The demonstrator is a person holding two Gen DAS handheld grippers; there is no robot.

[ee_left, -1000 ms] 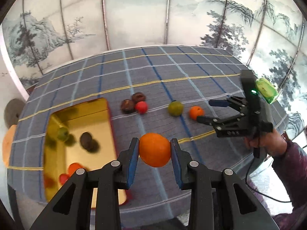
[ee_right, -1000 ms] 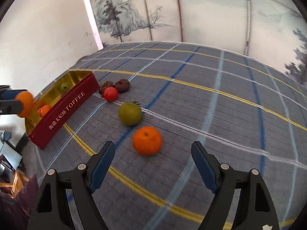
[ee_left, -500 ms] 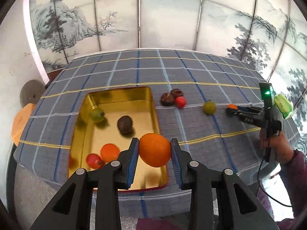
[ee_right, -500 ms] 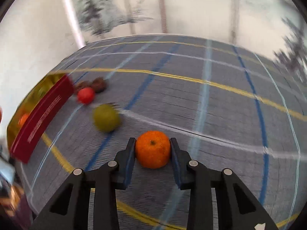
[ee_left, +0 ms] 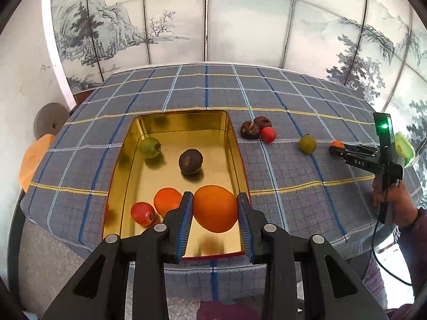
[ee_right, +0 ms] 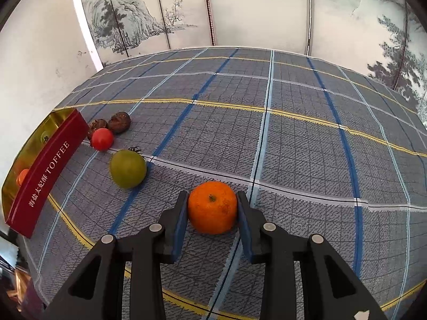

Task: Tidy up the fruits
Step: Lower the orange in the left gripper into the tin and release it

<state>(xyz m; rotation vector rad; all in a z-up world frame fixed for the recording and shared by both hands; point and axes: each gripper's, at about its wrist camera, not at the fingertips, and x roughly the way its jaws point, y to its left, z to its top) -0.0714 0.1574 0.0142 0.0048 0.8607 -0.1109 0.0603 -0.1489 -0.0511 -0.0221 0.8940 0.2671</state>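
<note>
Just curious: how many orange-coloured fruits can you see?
3: one in the left gripper above the tin, one lying inside the tin, one in the right gripper on the cloth.

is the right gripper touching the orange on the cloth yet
Touching. In the right wrist view both pads of the right gripper press against the sides of the orange, no gap showing.

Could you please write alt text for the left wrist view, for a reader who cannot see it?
The left tool grips a large orange above the near end of an open gold tin holding four fruits, on a blue plaid tablecloth. To the right, four more fruits lie on the cloth, and the right tool is shut on a small orange.
</note>
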